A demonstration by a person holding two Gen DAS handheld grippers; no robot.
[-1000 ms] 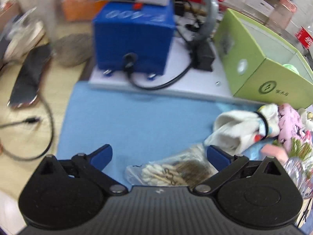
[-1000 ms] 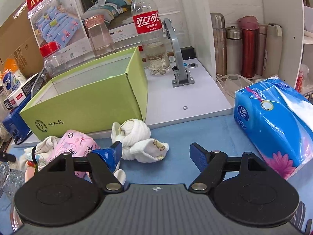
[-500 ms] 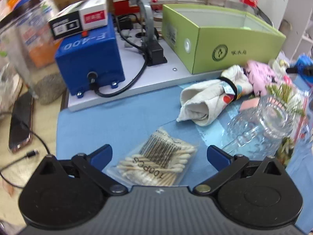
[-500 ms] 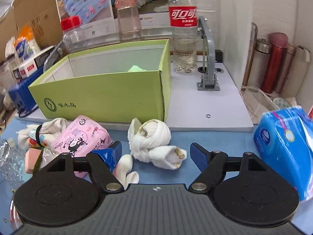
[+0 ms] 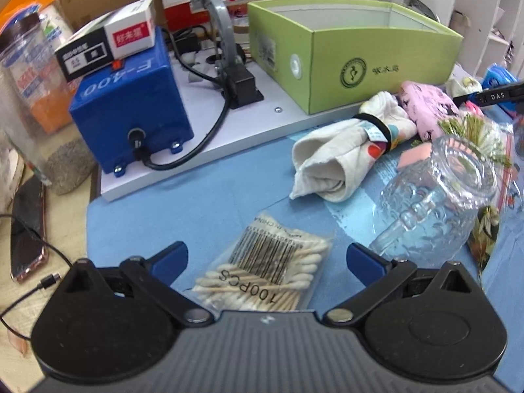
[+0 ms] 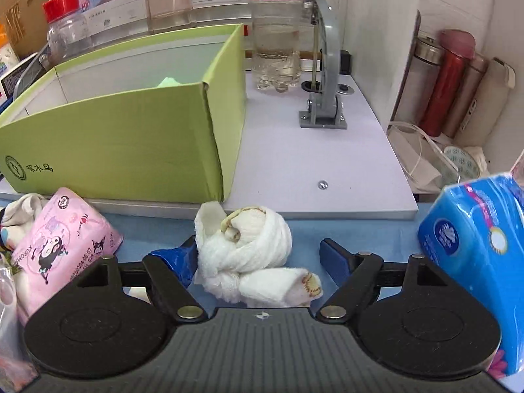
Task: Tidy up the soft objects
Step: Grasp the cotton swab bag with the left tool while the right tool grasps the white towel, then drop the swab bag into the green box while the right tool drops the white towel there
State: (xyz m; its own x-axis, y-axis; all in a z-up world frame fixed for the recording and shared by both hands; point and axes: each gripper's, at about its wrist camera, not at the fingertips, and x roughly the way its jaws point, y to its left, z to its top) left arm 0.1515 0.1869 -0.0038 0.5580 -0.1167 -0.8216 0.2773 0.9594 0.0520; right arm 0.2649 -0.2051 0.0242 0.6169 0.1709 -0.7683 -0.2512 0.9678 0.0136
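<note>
My right gripper (image 6: 258,255) is open, with a knotted white towel (image 6: 249,249) lying between its fingers on the blue mat. A pink tissue pack (image 6: 62,245) lies left of it, below the open green box (image 6: 131,137). My left gripper (image 5: 267,258) is open and empty over a bag of cotton swabs (image 5: 265,275). A rolled white cloth with a black band (image 5: 347,160) lies ahead of it, with the pink tissue pack (image 5: 429,108) beyond and the green box (image 5: 376,62) behind.
A glass mug (image 5: 435,203) lies on its side right of the left gripper. A blue machine (image 5: 131,111) stands on a white platform (image 5: 209,157). A blue tissue package (image 6: 475,239) is at the right, flasks (image 6: 448,88) and a cola bottle (image 6: 275,32) behind.
The left gripper swung right and pulled back, bringing the box, cloth and mug into view. The right gripper moved forward so the white towel now lies between its fingers.
</note>
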